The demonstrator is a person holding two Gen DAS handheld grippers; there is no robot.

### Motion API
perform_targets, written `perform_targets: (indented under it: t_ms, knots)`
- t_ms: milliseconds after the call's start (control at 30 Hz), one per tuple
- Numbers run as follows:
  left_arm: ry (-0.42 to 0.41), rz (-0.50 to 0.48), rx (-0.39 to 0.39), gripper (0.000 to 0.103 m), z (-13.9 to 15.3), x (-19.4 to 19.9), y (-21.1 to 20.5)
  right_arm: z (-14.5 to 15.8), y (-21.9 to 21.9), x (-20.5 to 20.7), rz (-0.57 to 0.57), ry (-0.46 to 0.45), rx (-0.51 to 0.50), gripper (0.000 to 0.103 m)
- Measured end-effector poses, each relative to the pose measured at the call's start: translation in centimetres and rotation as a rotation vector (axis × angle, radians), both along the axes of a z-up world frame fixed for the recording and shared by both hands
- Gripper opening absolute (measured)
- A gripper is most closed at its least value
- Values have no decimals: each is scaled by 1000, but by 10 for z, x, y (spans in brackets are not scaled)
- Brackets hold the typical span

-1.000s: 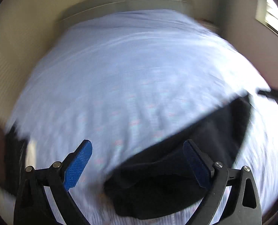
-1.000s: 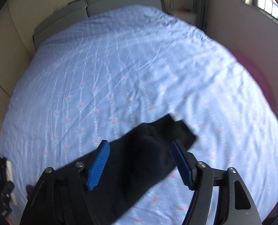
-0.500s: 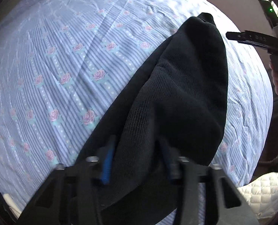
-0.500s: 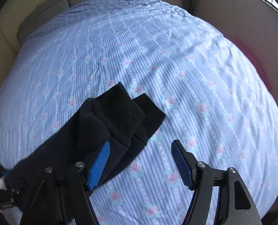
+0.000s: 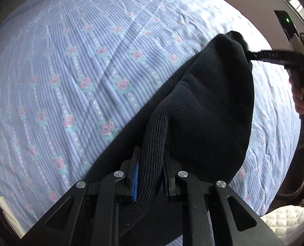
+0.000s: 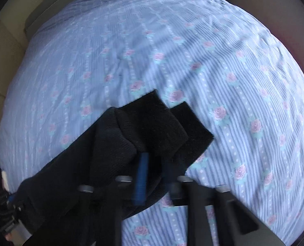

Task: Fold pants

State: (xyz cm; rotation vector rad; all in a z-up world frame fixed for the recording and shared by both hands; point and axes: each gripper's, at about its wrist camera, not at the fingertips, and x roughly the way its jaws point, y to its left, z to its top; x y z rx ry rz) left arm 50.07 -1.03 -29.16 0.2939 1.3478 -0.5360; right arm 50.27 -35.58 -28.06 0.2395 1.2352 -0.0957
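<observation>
Two claws are gripping the black pants (image 5: pixel 209 106) at this moment, and you are holding both ends up off the bed (image 5: pixel 74 65). Your left claw (image 5: pixel 149 176) is pinching a ribbed band of the dark knit between its blue pads (image 5: pixel 136 179), with the fingers drawn in tight on the cloth. From there the pants are running away to the far right, where your right claw (image 5: pixel 254 56) is reaching in from the right edge and meeting the far end of the garment.

In the right wrist view, the right claw (image 6: pixel 154 176) is blurred, but its blue pads (image 6: pixel 140 179) are sitting close together with a fold of the pants between them. Two ribbed cuffs (image 6: pixel 156 121) are sticking out beyond the fingers, one lying partly over the other, the right one (image 6: pixel 190 129) a little lower and nearer the sheet. The rest of the pants are sagging down to the near left, toward the left claw (image 6: pixel 7 215) at the frame's edge.

The bed under everything is wearing a blue striped sheet with pink roses. A white quilted cloth (image 5: pixel 289 219) is showing at the near right corner of the left wrist view.
</observation>
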Motion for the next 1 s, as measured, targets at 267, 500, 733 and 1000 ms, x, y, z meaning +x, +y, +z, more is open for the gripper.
perform_targets:
  t_ms: [267, 500, 733, 1000]
  knots:
    - [-50, 11, 18, 18, 16, 19, -1, 33, -12, -18, -39, -81, -79, 1]
    - [-12, -1, 107, 18, -19, 29, -15, 30, -31, -8, -90, -56, -109, 2]
    - [-50, 80, 124, 40, -21, 28, -5, 43, 15, -40, 39, -66, -30, 36]
    - [-241, 358, 12, 69, 66, -39, 81, 61, 79, -92, 169, -23, 82, 44]
